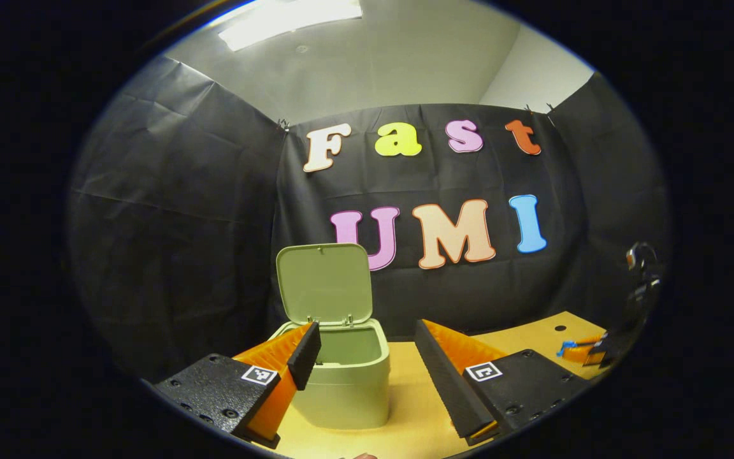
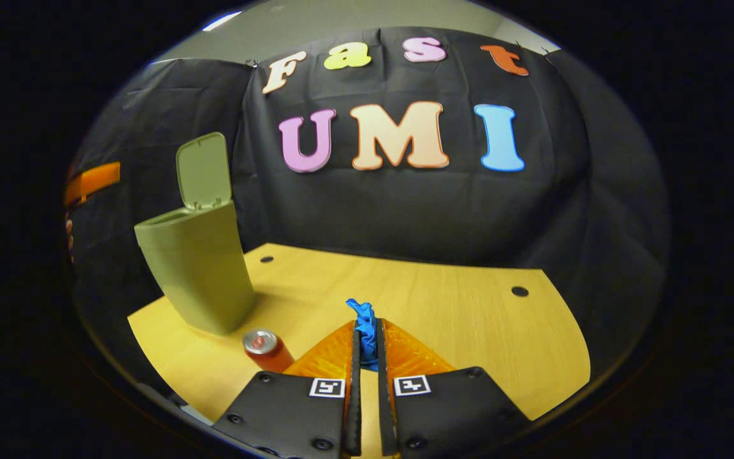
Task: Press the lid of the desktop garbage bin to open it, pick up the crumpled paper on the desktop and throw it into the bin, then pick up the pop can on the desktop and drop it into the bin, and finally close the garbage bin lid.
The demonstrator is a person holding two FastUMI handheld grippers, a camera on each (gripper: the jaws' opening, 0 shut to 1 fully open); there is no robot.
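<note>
We see our right gripper point(image 2: 367, 347) pinching the crumpled paper point(image 2: 364, 331), a blue wad pressed between both fingers just above the desktop point(image 2: 469, 312); being soft and very light, it should squash rather than slip, so we judge a squeeze across its bulk is the place to hold it. Our left gripper point(image 1: 367, 354) hangs spread wide near the garbage bin point(image 1: 348, 389), holding nothing. The bin stands toward the desktop's left rear corner with its lid point(image 2: 203, 171) already tipped upright, mouth open. The pop can point(image 2: 266, 349) stands upright just beside the bin's base; we expect it to be stiff, smooth and a bit slippery, best taken across its round side at mid-height, though whether it is full or empty we cannot tell. We count one bin, one paper wad and one can.
</note>
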